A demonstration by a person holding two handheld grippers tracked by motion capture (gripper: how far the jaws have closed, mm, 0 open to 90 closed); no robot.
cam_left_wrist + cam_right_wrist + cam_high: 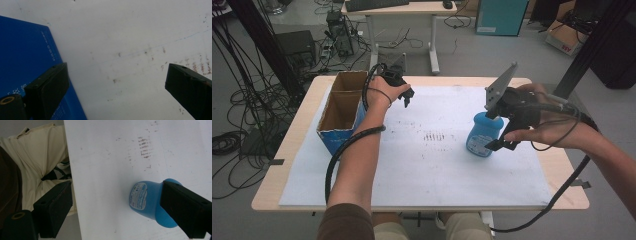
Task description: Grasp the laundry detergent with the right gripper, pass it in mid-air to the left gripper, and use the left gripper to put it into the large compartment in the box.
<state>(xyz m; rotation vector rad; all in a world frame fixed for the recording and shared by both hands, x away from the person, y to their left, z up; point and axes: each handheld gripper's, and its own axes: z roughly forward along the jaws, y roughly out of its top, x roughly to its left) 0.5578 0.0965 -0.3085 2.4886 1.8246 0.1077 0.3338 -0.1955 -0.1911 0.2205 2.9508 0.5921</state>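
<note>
Nearest the high camera, the person's two forearms reach up over the white sheet [422, 165] that covers the surface [297, 145]. On the right half of that sheet stands a light blue plastic bottle [482, 134], wide at the base, narrowing to a waist and rounded at the top, with a pale printed label on its side. The right tool [498, 131] hovers at the bottle with its jaws spread; in the right gripper view one jaw lies just beside the bottle's upper part, while the other is well apart from it, so nothing is pinched. The bottle stands upright, long axis vertical. The left tool [406, 97], jaws spread wide and holding nothing, hangs just beside a blue cardboard box [343, 112].
</note>
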